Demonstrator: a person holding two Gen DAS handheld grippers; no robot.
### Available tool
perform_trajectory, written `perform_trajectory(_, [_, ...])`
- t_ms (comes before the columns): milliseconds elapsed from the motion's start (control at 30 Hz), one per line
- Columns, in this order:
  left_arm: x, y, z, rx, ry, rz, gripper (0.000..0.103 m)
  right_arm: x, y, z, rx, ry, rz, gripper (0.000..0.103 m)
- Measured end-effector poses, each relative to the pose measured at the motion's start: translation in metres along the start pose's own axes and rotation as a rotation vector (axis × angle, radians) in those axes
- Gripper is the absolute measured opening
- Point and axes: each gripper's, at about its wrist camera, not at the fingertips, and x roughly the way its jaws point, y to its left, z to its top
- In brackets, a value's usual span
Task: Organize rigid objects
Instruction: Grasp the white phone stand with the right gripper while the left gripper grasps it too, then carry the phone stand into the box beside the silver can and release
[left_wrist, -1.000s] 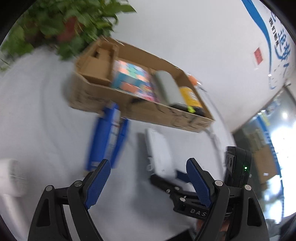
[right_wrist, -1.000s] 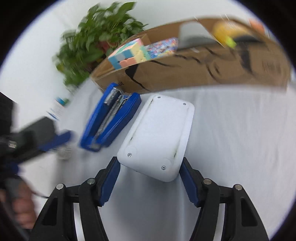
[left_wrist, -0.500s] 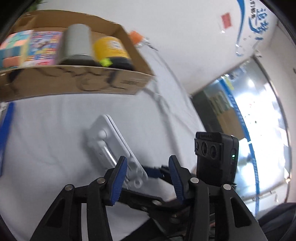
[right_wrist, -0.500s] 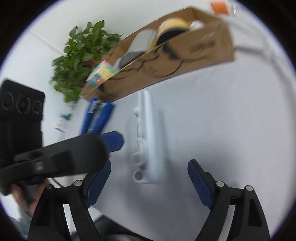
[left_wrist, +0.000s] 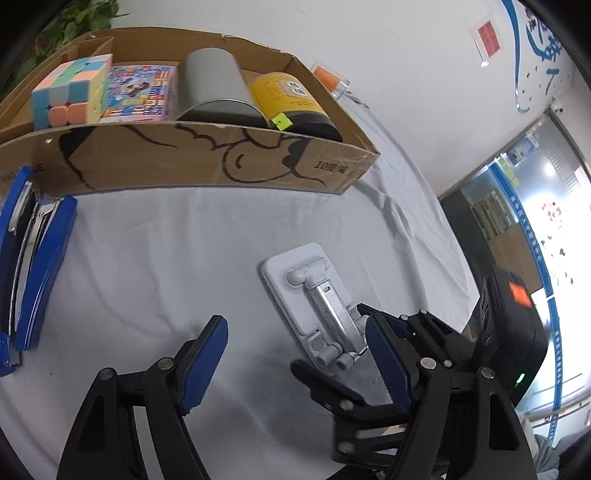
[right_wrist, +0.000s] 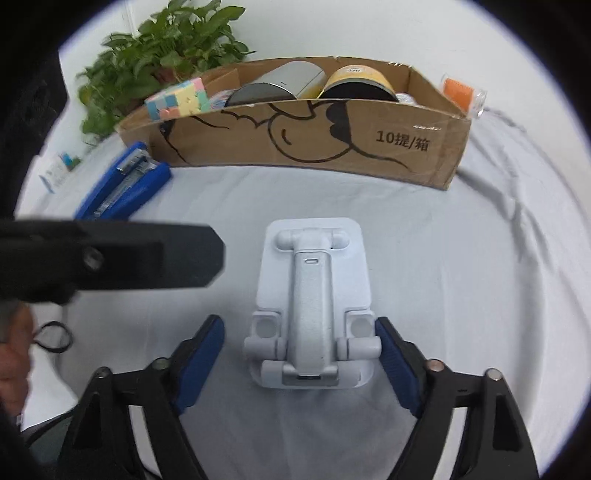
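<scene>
A white folding phone stand (right_wrist: 312, 306) lies flat on the grey cloth, hinge side up. My right gripper (right_wrist: 299, 354) is open, with its fingers on both sides of the stand's near end; the right pad (right_wrist: 397, 363) is close to it, the left pad apart. The stand also shows in the left wrist view (left_wrist: 319, 308). My left gripper (left_wrist: 295, 362) is open and empty, just left of the stand. A blue stapler (left_wrist: 31, 273) lies left, also seen in the right wrist view (right_wrist: 123, 184). The cardboard box (right_wrist: 306, 144) stands behind.
The box (left_wrist: 184, 162) holds a pastel cube (left_wrist: 70, 92), a colourful flat box (left_wrist: 138, 92), a grey cylinder (left_wrist: 214, 85) and a yellow can (left_wrist: 288, 99). A potted plant (right_wrist: 162, 51) stands back left. An orange-filled clear container (right_wrist: 461, 92) sits right of the box.
The white stand went from held up in my right gripper to lying flat on the cloth, flipped hinge side up. My right gripper has opened. My left gripper swung right, closer to the stand.
</scene>
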Motion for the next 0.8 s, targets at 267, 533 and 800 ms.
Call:
perform_trajectory(267, [-0.006, 0.04, -0.003, -0.12, 0.027, -0.102, 0.035, 0.0, 0.006, 0.018, 0.246, 0.062, 0.244, 0.065])
perform_trajectory(533, [-0.075, 0.046, 0.032, -0.05, -0.136, -0.034, 0.023, -0.032, 0.048, 0.083, 0.173, -0.077, 0.259, 0.065])
perform_trajectory(800, [-0.124, 0.075, 0.129, -0.001, -0.17, 0.018, 0.023, -0.019, 0.059, 0.177, 0.179, -0.127, 0.239, 0.065])
